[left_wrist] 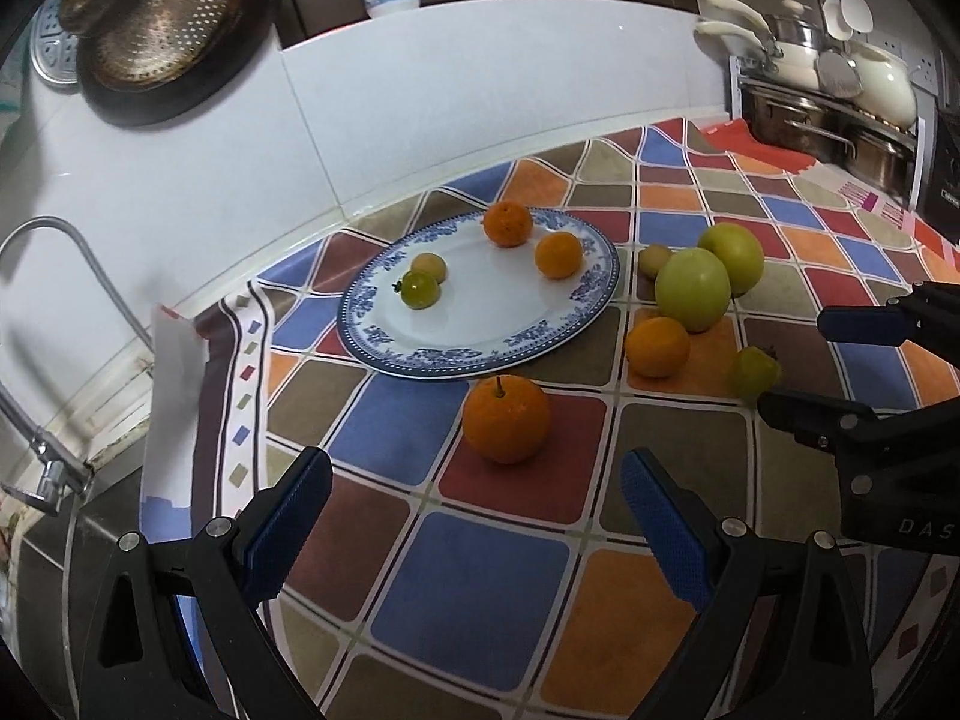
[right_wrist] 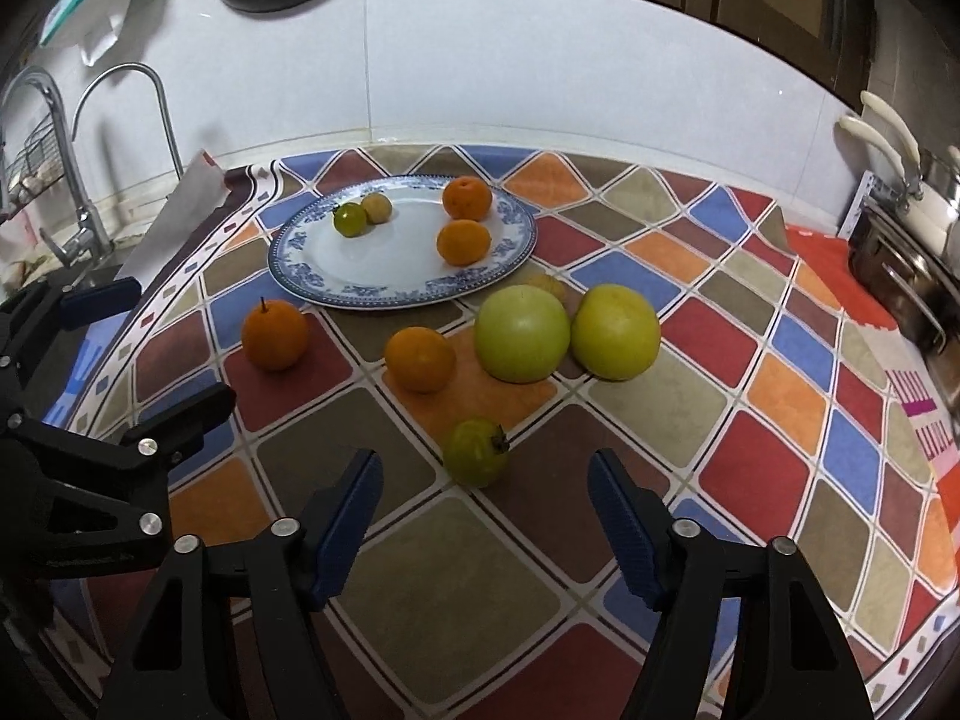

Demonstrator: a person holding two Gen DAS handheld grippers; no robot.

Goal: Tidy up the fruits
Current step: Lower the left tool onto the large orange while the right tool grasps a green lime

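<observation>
A blue-patterned plate holds two small oranges, a green tomato and a yellowish fruit. On the checked cloth lie a stemmed orange, a second orange, two big green apples, a small yellow fruit and a loose green tomato. My left gripper stands open just short of the stemmed orange. My right gripper is open with the loose tomato at its fingertips, and the pads do not touch it.
A white tiled wall runs behind the cloth. A faucet and sink lie at the left. A rack of steel pots stands at the right. A colander hangs at the upper left. The near cloth squares carry nothing.
</observation>
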